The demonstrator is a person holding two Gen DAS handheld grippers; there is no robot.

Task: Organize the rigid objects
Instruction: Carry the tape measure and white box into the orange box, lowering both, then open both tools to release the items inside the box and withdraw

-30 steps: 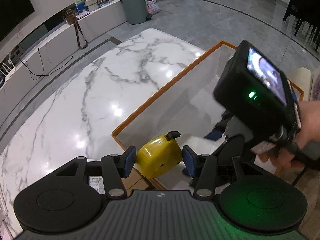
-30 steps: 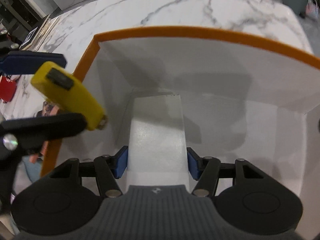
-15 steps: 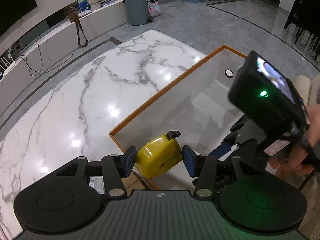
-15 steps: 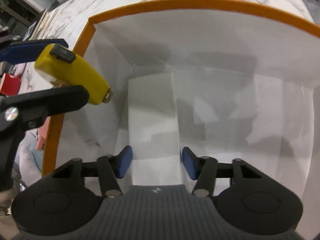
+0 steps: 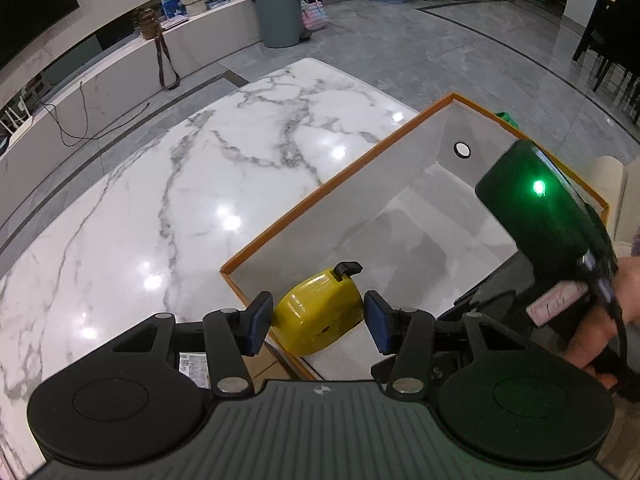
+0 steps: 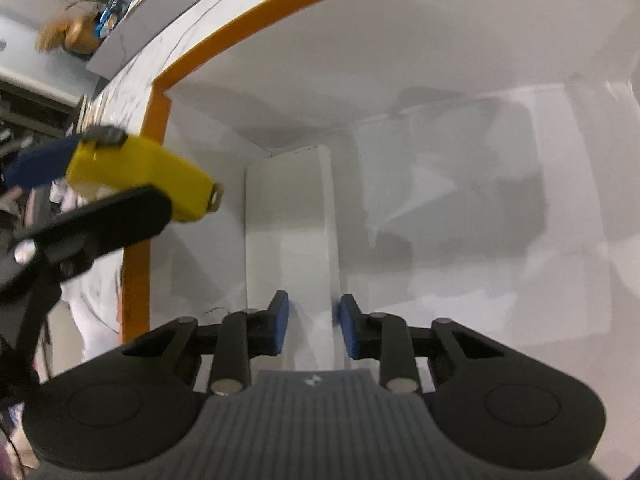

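Two items: I carry one in each hand-held gripper, both at the orange-rimmed box (image 5: 336, 182) on the desk (image 5: 168, 184).
Left hand-held gripper (image 5: 318, 320): narrowed onto the yellow tape measure (image 5: 320, 314), pads on its two flat sides.
Tape measure position: hanging over the box's near corner, above the rim, not yet down inside.
Right hand-held gripper (image 6: 310, 326): low inside the box, pads (image 6: 279, 326) against the long sides of a white block (image 6: 288, 216); pressing or just letting go, I cannot tell.
White block position: resting on the box floor, far end near a back corner.
Handling, tape measure: I judge it hard-shelled, glossy, somewhat dense; likely slippery. Flat faces are the best hold.
Handling, block: looks stiff and light.
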